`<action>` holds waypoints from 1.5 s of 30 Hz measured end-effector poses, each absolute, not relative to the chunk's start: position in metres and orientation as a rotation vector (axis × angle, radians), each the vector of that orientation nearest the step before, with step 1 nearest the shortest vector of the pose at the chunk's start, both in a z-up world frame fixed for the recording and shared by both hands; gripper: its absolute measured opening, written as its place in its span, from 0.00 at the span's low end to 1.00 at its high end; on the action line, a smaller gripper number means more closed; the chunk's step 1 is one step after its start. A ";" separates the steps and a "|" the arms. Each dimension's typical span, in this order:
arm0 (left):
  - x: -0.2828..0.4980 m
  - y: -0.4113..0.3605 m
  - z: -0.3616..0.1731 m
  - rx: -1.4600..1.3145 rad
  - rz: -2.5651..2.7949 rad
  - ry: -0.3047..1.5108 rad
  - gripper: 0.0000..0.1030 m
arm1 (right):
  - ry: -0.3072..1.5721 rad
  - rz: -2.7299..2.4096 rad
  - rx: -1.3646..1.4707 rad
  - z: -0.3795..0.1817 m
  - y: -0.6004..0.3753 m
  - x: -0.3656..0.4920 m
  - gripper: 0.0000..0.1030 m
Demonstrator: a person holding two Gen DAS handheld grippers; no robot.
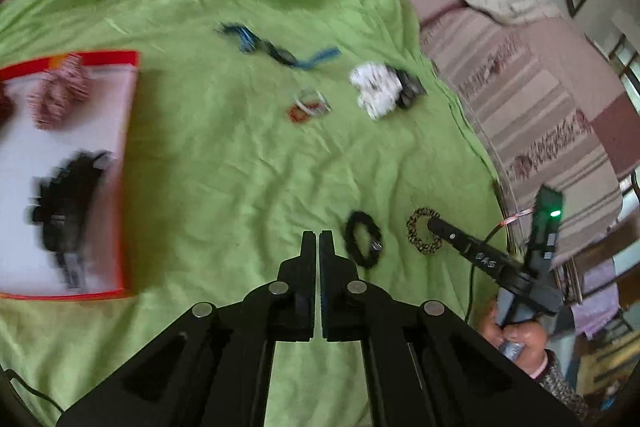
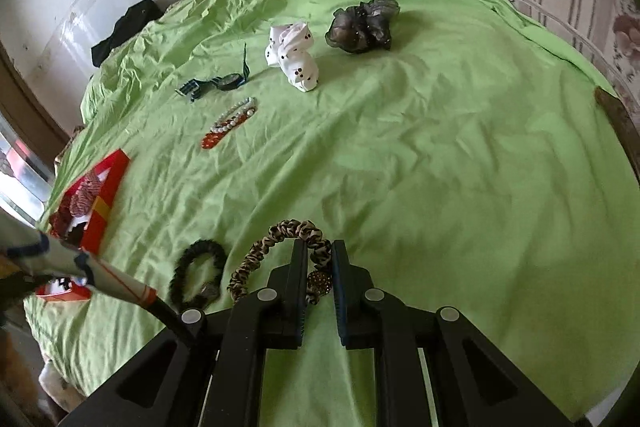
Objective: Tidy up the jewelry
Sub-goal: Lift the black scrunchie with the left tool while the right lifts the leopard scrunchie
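My left gripper (image 1: pixel 318 235) is shut with nothing between its fingers, over bare green sheet just left of a black scrunchie (image 1: pixel 362 241). To the right, my right gripper (image 1: pixel 434 225) is shut on a leopard-print scrunchie (image 1: pixel 418 233). The right wrist view shows that scrunchie (image 2: pixel 276 239) pinched between the right gripper's (image 2: pixel 320 247) pads, with the black scrunchie (image 2: pixel 196 275) to its left. A red-rimmed box (image 1: pixel 130 163) at the left holds a pink scrunchie (image 1: pixel 60 95) and a blurred black item (image 1: pixel 68 203).
On the green sheet (image 2: pixel 440 167) further off lie a blue-strapped watch (image 2: pixel 224 83), bead bracelets (image 2: pixel 228 125), a white dotted scrunchie (image 2: pixel 294 55) and a grey sheer scrunchie (image 2: pixel 364 25). A striped blanket (image 1: pixel 540 107) borders the sheet's right side. A hand (image 1: pixel 516 335) holds the right gripper's handle.
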State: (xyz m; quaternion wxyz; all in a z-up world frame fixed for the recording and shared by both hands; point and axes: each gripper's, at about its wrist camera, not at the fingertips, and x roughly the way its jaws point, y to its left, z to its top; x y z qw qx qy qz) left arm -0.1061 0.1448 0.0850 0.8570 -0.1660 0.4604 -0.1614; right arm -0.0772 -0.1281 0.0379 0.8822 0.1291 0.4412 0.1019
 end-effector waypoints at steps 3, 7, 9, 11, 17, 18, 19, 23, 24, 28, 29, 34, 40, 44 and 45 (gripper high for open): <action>-0.094 0.113 0.064 -0.306 -0.386 1.027 0.09 | 0.910 0.217 0.259 0.045 -0.129 -0.091 0.12; -0.072 0.078 0.042 -0.256 -0.406 1.072 0.14 | 0.903 0.234 0.273 0.049 -0.138 -0.101 0.12; -0.063 0.065 0.036 -0.239 -0.419 1.088 0.18 | 0.904 0.240 0.290 0.048 -0.143 -0.102 0.12; -0.056 0.057 0.030 -0.230 -0.419 1.101 0.21 | 0.910 0.248 0.314 0.044 -0.149 -0.101 0.12; -0.051 0.043 0.023 -0.132 -0.327 1.105 0.00 | 0.931 0.251 0.355 0.033 -0.160 -0.098 0.13; -0.054 0.043 0.024 -0.124 -0.330 1.101 0.00 | 0.932 0.251 0.354 0.033 -0.160 -0.098 0.13; -0.057 0.044 0.026 -0.122 -0.329 1.097 0.00 | 0.931 0.250 0.351 0.033 -0.160 -0.098 0.12; -0.068 0.057 0.035 -0.161 -0.326 1.072 0.00 | 0.922 0.254 0.352 0.036 -0.160 -0.101 0.13; -0.069 0.062 0.036 -0.180 -0.333 1.070 0.00 | 0.920 0.254 0.348 0.037 -0.159 -0.102 0.13; -0.069 0.083 0.037 -0.332 -0.411 1.080 0.00 | 0.917 0.258 0.337 0.040 -0.157 -0.105 0.12; -0.069 0.088 0.038 -0.374 -0.430 1.076 0.01 | 0.915 0.260 0.337 0.041 -0.156 -0.106 0.13; -0.061 0.086 0.035 -0.414 -0.476 1.099 0.16 | 0.907 0.269 0.344 0.041 -0.155 -0.108 0.13; -0.048 0.064 0.020 -0.306 -0.425 1.129 0.16 | 0.911 0.277 0.365 0.036 -0.160 -0.107 0.13; -0.046 0.053 0.017 -0.216 -0.385 1.117 0.16 | 0.919 0.273 0.391 0.029 -0.168 -0.104 0.13; -0.046 0.049 0.017 -0.190 -0.371 1.109 0.16 | 0.922 0.272 0.393 0.028 -0.169 -0.104 0.13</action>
